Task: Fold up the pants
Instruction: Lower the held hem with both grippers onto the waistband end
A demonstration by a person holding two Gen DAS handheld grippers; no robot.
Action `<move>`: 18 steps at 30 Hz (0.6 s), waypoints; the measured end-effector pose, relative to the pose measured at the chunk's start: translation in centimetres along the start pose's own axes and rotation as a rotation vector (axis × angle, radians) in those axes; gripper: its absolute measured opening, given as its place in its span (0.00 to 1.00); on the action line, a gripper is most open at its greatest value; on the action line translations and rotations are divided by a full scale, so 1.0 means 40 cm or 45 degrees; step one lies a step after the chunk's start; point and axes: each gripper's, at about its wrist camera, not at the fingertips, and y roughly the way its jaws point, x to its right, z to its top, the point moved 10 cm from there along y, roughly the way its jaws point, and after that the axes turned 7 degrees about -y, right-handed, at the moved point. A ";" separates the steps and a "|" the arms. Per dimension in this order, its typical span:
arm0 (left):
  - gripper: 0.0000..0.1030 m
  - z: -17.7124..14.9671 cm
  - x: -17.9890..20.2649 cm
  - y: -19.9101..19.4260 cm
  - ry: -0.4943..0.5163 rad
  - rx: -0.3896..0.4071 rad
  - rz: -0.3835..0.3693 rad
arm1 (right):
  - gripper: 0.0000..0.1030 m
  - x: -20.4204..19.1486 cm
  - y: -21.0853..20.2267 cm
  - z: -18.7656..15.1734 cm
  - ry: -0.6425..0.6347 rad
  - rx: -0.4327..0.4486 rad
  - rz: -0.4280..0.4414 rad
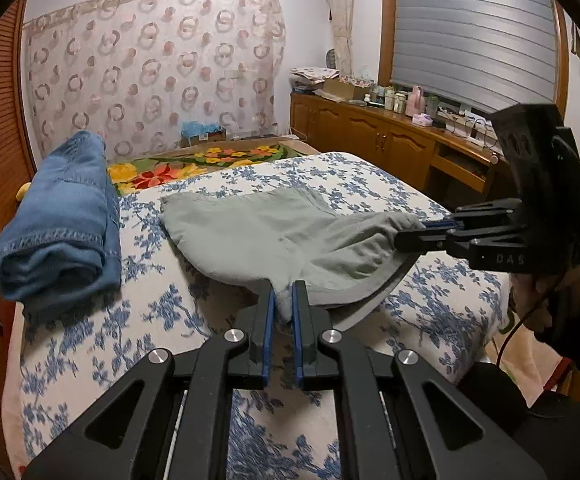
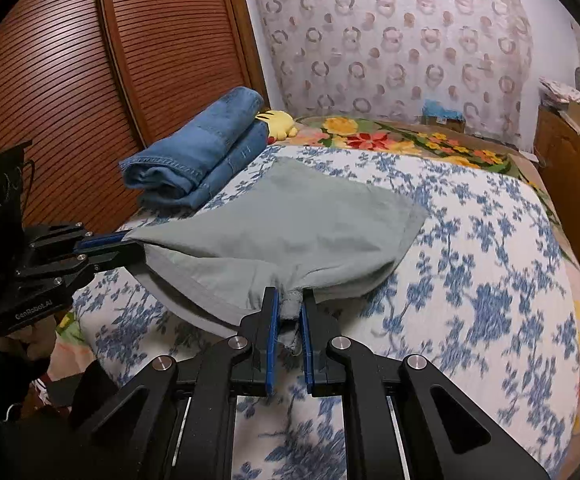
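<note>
At the bottom centre of each wrist view, a tool clenches a bunched corner of the grey pants (image 1: 258,232): the left tool (image 1: 283,294) on one end of the near edge, the right tool (image 2: 289,300) on the other, apparently so the raised edge can be carried over evenly. The far half lies flat on the bed (image 1: 370,176), mid-frame, anchoring the fold. Beyond, at upper left, folded jeans (image 1: 58,220) sit aside, likely finished, with a yellow toy (image 2: 280,122) behind them.
</note>
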 end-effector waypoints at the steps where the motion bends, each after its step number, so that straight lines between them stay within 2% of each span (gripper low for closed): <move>1: 0.08 -0.002 0.003 -0.002 -0.004 0.000 -0.007 | 0.10 -0.003 -0.005 -0.003 0.004 0.000 0.004; 9: 0.08 -0.030 0.030 -0.043 0.001 0.007 -0.045 | 0.10 -0.018 -0.042 -0.021 -0.009 0.023 -0.013; 18: 0.08 -0.025 0.050 -0.091 -0.004 0.043 -0.069 | 0.10 -0.036 -0.107 -0.050 0.002 0.074 0.004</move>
